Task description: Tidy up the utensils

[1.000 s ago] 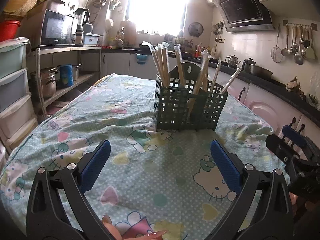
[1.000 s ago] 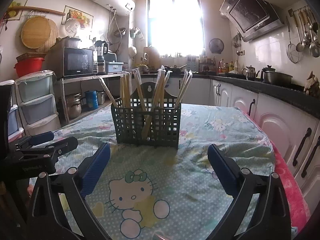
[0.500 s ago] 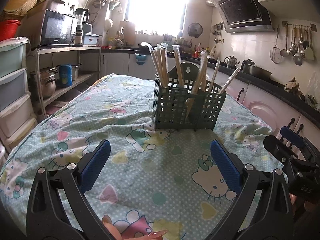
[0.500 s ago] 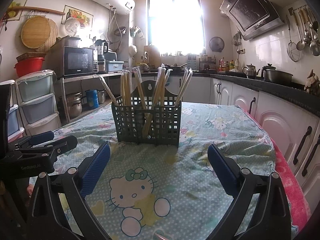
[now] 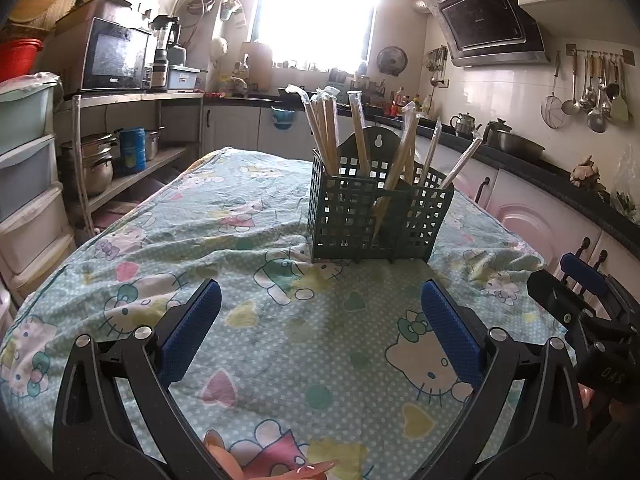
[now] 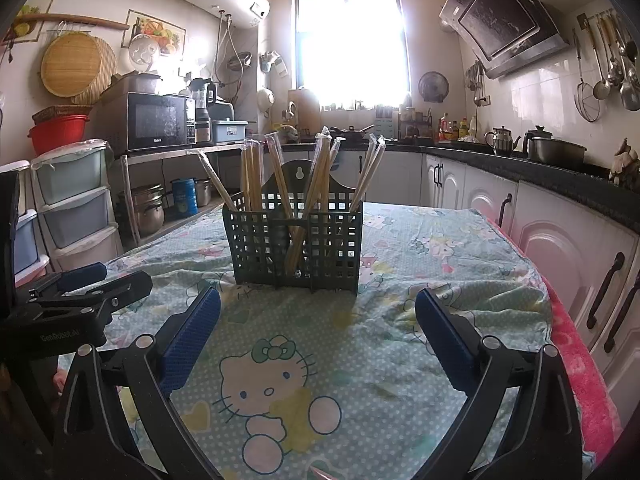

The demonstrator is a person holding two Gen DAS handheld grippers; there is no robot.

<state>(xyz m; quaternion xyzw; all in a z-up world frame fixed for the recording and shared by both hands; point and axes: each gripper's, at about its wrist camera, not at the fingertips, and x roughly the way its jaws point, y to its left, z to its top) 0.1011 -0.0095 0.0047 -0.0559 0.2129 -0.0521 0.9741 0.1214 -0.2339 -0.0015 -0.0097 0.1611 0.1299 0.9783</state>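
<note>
Kitchen counters and white cabinets ring the table, whose cartoon-cat tablecloth [image 5: 256, 320] fills the lower half of both views. Compared with a second ago, little differs: in the left wrist view the dark green utensil basket [image 5: 376, 216] sits slightly further left and a touch higher, and in the right wrist view it has shifted marginally right, so I read only a small drift of both tools. My left gripper [image 5: 320, 336] is spread wide with nothing between its blue pads [image 5: 192, 332]; my right gripper [image 6: 318, 332] is likewise released and empty. The basket stands upright at centre frame, well beyond the fingertips of both grippers and roughly centred between each pair of fingers. Wrapped chopsticks [image 6: 320, 176] stand leaning in its compartments. At the right edge of the left view I see my other tool [image 5: 588, 312], apart from the basket.
</note>
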